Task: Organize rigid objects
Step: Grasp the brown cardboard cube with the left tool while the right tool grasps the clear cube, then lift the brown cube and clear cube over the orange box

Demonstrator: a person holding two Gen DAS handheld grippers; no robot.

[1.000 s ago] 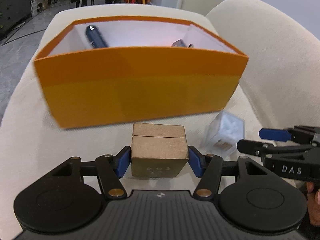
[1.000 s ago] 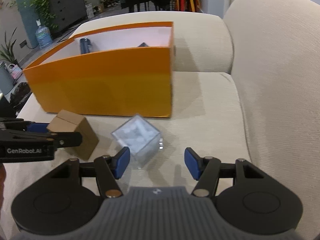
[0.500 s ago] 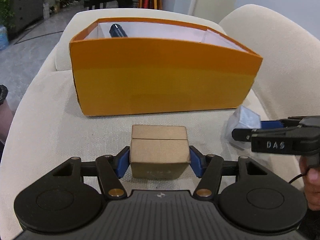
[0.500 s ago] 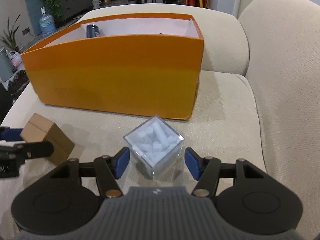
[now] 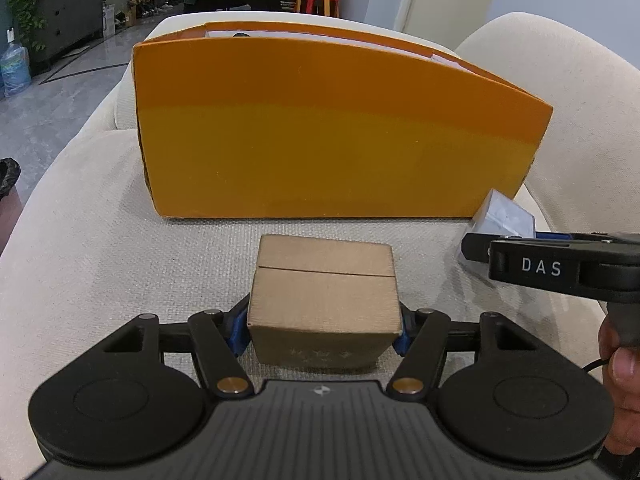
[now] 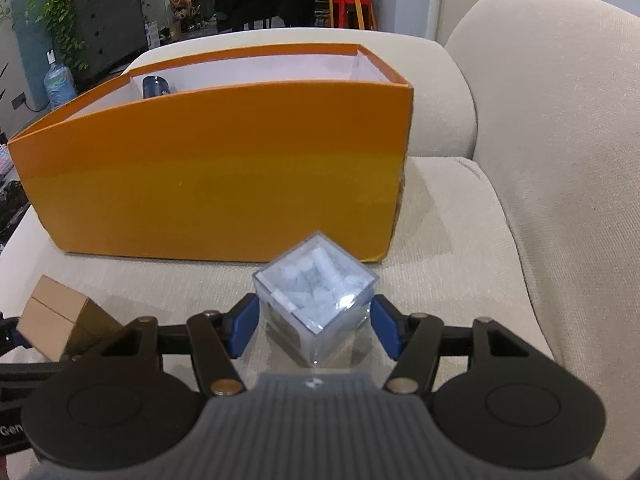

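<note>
Nearest in the left wrist view: left gripper (image 5: 322, 330), closed on the brown cardboard box (image 5: 324, 300), blue pads (image 5: 236, 330) pressed against both side faces. Box flaps shut, seam running left to right across the top. Underside hidden by the gripper body, so cannot tell whether resting on the beige cushion (image 5: 120, 264) or lifted a little.

Nearest in the right wrist view: right gripper (image 6: 314, 326), jaws narrowed around the clear plastic cube (image 6: 316, 300), turned so that one corner edge faces the camera. Left blue pad (image 6: 242, 326) touching the cube; right pad very close to it, contact not sure. Inside the cube, small white cylinder pieces. Cannot tell if lifted from the cushion (image 6: 460, 280).

To the near left in that view, the cardboard box (image 6: 52, 326) again, tilted, with part of the left gripper's black body in front of it. In the left wrist view, on the right side, the right gripper (image 5: 560, 268) seen from the side, marked "DAS", with a hand (image 5: 620, 380) on its handle and the cube (image 5: 504, 216) at its tip.

Farther away, just behind both held objects: orange storage box (image 5: 340, 136), open on top, white inside, standing on the cushion, close to the cube (image 6: 224, 168). At its far left corner, a dark blue item (image 6: 156, 86) visible over the rim.

Right and far: sofa backrest (image 6: 560, 120) and armrest (image 6: 440, 92). Beyond, a dark cabinet with plants (image 6: 100, 28), a water bottle (image 6: 60, 84), orange and red stools (image 6: 350, 4)
</note>
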